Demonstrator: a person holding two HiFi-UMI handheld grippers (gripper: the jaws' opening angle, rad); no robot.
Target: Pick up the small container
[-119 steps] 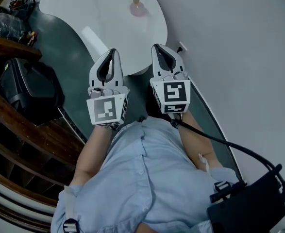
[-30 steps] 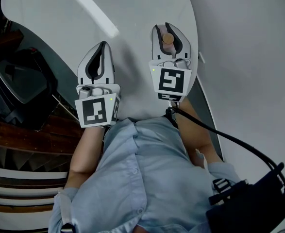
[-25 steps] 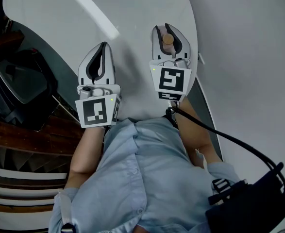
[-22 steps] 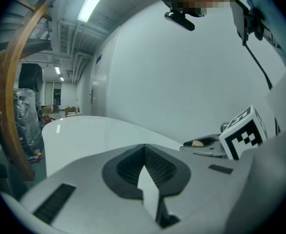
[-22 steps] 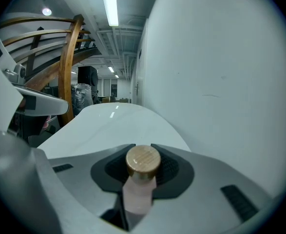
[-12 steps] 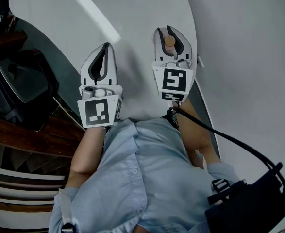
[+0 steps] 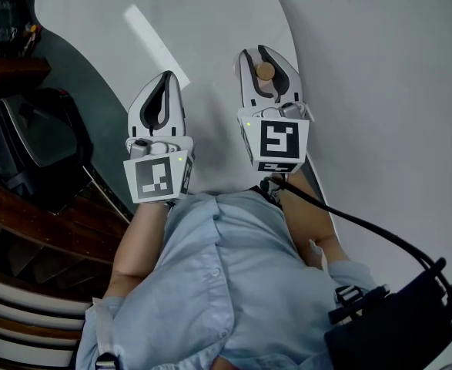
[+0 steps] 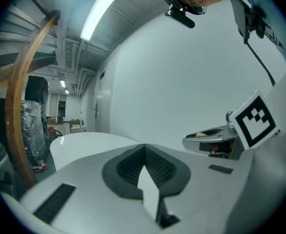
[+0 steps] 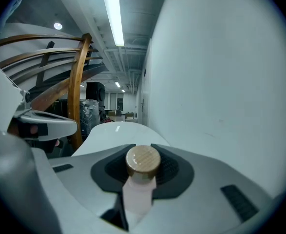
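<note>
The small container [image 7: 265,72] is a pale pink jar with a round wooden lid [image 9: 143,161]. It sits between the jaws of my right gripper [image 7: 261,52], which is shut on its pink body [image 9: 139,195] and holds it over the white round table [image 7: 210,21]. My left gripper [image 7: 168,77] hovers beside it on the left, shut with nothing in it. In the left gripper view the dark pads [image 8: 128,167] meet at the tip, and the right gripper [image 8: 216,139] shows at the right.
A black case [image 7: 33,145] lies on the dark floor left of the table, beside curved wooden stair rails [image 7: 48,222]. A white wall [image 7: 380,91] runs close along the right. A black cable [image 7: 364,230] leads from the right gripper to a black pouch [image 7: 395,322].
At first the container stood far out on the table; now it is between the right jaws. Over the last second both grippers have barely shifted and the grip is unchanged.
</note>
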